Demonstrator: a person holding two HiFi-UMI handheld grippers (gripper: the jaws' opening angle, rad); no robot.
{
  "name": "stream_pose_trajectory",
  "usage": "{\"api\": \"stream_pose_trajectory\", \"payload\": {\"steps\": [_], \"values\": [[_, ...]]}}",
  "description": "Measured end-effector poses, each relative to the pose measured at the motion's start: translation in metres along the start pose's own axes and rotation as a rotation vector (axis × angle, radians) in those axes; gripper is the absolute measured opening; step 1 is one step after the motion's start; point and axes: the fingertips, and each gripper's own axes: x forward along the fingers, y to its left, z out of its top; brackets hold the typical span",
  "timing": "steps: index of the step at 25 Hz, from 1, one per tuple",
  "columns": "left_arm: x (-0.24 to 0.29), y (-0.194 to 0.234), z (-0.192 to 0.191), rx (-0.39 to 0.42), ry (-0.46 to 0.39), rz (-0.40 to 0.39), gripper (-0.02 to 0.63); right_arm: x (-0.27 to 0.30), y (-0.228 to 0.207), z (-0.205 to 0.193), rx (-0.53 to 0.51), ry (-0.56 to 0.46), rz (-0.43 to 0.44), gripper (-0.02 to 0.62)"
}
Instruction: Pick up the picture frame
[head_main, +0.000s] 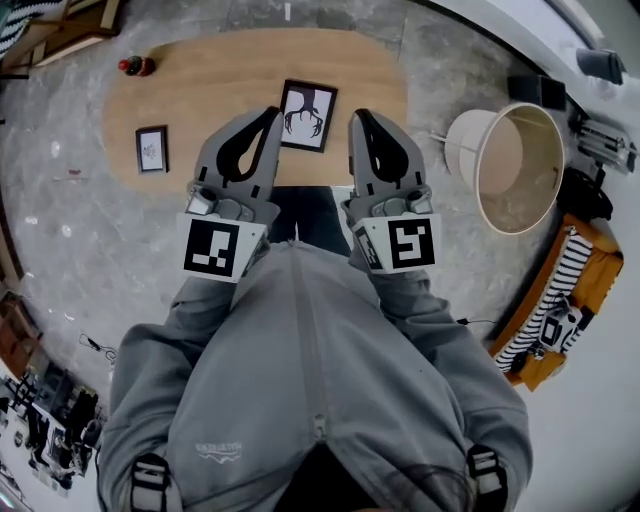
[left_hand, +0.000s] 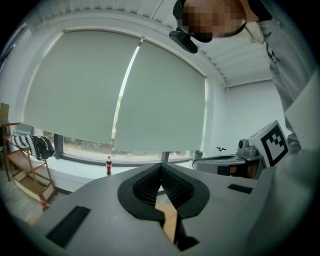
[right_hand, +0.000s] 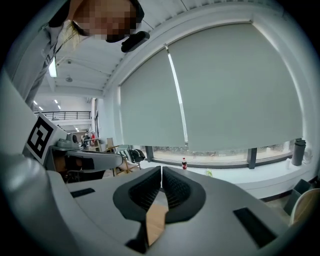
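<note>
Two tongs are held side by side just ahead of the person's grey jacket (head_main: 300, 350): the left tongs (head_main: 270, 115) and the right tongs (head_main: 358, 120) are each fully closed, pads meeting, with nothing gripped in either. Just beyond them, seen between their tips in the head view, the picture frame (head_main: 308, 115), black-edged with a dark antler-like print, sits on the wooden counter (head_main: 370, 70). Further out on the counter are a smaller frame (head_main: 152, 148) toward the left edge and a bottle (head_main: 135, 66) at the far left end, with a lampshade (head_main: 515, 165) beside the counter on the right.
</note>
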Motion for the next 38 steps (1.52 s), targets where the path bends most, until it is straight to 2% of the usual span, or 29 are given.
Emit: {"api": "stream_pose_trajectory", "payload": {"steps": [9, 17, 24, 30, 38], "values": [[0.034, 0.023, -0.062, -0.028, 0.017, 0.047, 0.018, 0.029, -0.024, -0.066, 0.004, 0.059, 0.026, 0.032], [0.064, 0.038, -0.124, -0.020, 0.045, 0.049, 0.018, 0.061, -0.043, -0.133, 0.011, 0.095, 0.041, 0.032], [0.082, 0.051, -0.172, -0.014, 0.043, 0.032, 0.018, 0.084, -0.061, -0.184, 0.007, 0.100, 0.016, 0.032], [0.090, 0.065, -0.208, -0.011, 0.063, 0.046, 0.018, 0.097, -0.064, -0.218, -0.001, 0.106, 0.030, 0.032], [0.101, 0.072, -0.271, -0.029, 0.098, 0.020, 0.018, 0.109, -0.068, -0.275, -0.023, 0.134, 0.030, 0.032]]}}
